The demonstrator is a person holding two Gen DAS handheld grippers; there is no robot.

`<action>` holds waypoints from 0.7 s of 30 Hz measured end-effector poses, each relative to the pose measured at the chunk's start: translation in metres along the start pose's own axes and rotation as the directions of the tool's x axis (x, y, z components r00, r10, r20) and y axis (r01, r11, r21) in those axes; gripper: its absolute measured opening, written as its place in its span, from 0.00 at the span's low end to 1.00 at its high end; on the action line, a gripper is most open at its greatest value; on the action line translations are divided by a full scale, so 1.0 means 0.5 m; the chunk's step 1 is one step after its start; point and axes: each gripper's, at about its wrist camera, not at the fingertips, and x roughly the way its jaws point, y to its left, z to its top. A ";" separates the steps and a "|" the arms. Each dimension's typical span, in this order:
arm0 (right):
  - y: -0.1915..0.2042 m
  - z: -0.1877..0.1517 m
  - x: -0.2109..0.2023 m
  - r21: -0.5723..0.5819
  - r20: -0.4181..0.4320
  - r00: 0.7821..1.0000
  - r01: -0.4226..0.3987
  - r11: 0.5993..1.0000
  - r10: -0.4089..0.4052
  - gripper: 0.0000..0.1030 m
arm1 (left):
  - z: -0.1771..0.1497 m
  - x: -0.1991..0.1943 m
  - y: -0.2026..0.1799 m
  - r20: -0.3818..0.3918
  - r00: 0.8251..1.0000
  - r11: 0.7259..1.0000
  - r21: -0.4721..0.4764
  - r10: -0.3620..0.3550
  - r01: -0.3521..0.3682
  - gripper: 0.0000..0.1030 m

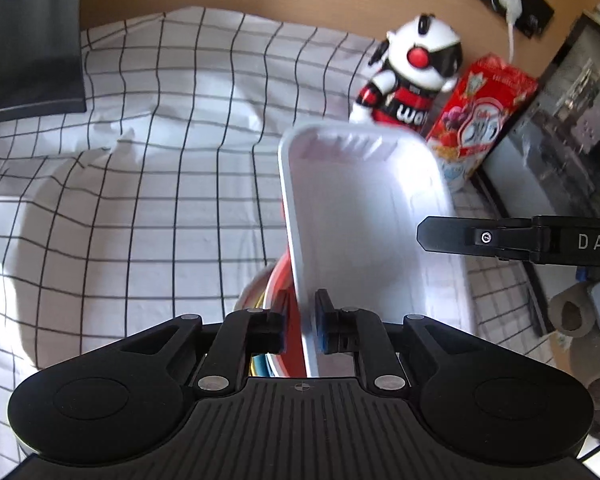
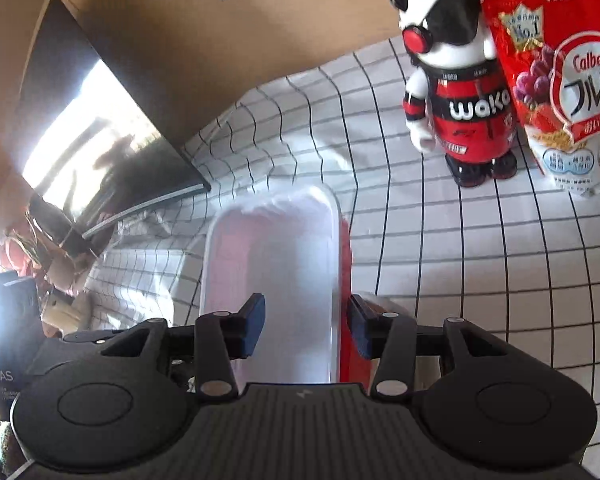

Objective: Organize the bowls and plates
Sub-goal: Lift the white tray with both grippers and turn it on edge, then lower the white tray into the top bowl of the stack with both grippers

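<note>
White plastic tray (image 1: 364, 216), oblong with rounded corners, a raised rim and short moulded ribs along the inside of its far end wall; surface plain and glossy, blurred in both views. Held tilted on edge above the gridded white cloth (image 1: 140, 200), its long near rim pinched between the blue pads of the left gripper (image 1: 302, 326), whose jaws stand narrow and clamp that rim. Red plate or bowl (image 1: 281, 280) directly behind and under the tray, only its rim and part of its face showing; beneath it a stack of further dishes (image 1: 256, 292) with pale and coloured edges, count not readable. Right gripper (image 2: 306, 328) set over the tray's other side, jaws partly apart; the tray's rim and the red piece lie in the gap, the left pad clear of the tray, contact at the right pad not readable. One black finger of that gripper reaches in from the right edge of the left wrist view, over the tray's interior. Behind the tray on the cloth: a black, white and red figurine (image 2: 460, 80) standing upright, and just beside it an upright red cereal bag (image 2: 560, 72). Dark monitor (image 2: 100, 140) on the far side of the cloth, reflecting window light
</note>
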 end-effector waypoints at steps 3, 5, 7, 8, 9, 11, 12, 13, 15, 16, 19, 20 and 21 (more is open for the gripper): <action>-0.008 0.014 0.003 0.036 0.023 1.000 -0.010 0.999 0.009 0.49 | 0.014 -0.003 -0.001 0.022 1.000 1.000 -0.003 -0.005 0.005 0.14; -0.011 0.025 0.017 0.071 0.009 1.000 -0.027 0.997 0.026 0.52 | 0.026 -0.003 -0.007 0.035 0.999 1.000 -0.003 0.007 -0.007 0.17; -0.002 0.033 0.016 0.076 0.019 0.999 -0.032 0.997 0.031 0.53 | 0.034 -0.017 -0.018 0.068 0.997 0.999 0.012 0.033 -0.034 0.18; 0.005 0.037 0.008 0.063 0.034 0.999 -0.043 0.997 0.041 0.53 | 0.036 -0.029 -0.021 0.090 0.995 0.999 0.019 0.039 -0.041 0.18; 0.012 0.039 -0.003 0.049 0.050 0.997 -0.057 0.997 0.054 0.53 | 0.037 -0.042 -0.023 0.109 0.993 0.999 0.022 0.037 -0.040 0.18; 0.022 0.040 -0.027 0.020 0.078 0.993 -0.095 0.995 0.093 0.54 | 0.035 -0.058 -0.022 0.125 0.992 0.999 0.020 0.026 -0.029 0.18; 0.024 0.037 -0.036 0.010 0.087 0.990 -0.112 0.994 0.110 0.55 | 0.032 -0.062 -0.020 0.122 0.992 1.000 0.017 0.017 -0.019 0.18; 0.025 0.031 -0.043 0.001 0.090 0.988 -0.125 0.992 0.124 0.55 | 0.027 -0.062 -0.018 0.115 0.993 1.000 0.017 0.012 -0.014 0.18; 0.022 0.017 -0.042 -0.008 0.071 0.989 -0.126 0.992 0.126 0.55 | 0.015 -0.051 -0.016 0.086 0.996 1.000 0.020 0.009 -0.011 0.18; 0.021 0.009 -0.038 -0.011 0.056 0.992 -0.117 0.993 0.117 0.55 | 0.009 -0.041 -0.015 0.064 0.998 1.000 0.024 0.009 -0.011 0.18; 0.013 -0.009 -0.017 -0.011 0.021 0.997 -0.073 0.997 0.074 0.55 | -0.006 -0.014 -0.011 0.004 1.000 1.000 0.014 0.003 -0.003 0.17; 0.011 -0.013 -0.014 -0.006 0.017 0.998 -0.066 0.998 0.066 0.55 | -0.009 -0.012 -0.010 -0.001 1.000 1.000 0.011 0.005 -0.005 0.17; 0.008 -0.016 -0.015 -0.004 0.019 0.998 -0.065 0.998 0.065 0.55 | -0.012 -0.014 -0.009 0.002 1.000 1.000 0.009 0.005 -0.005 0.17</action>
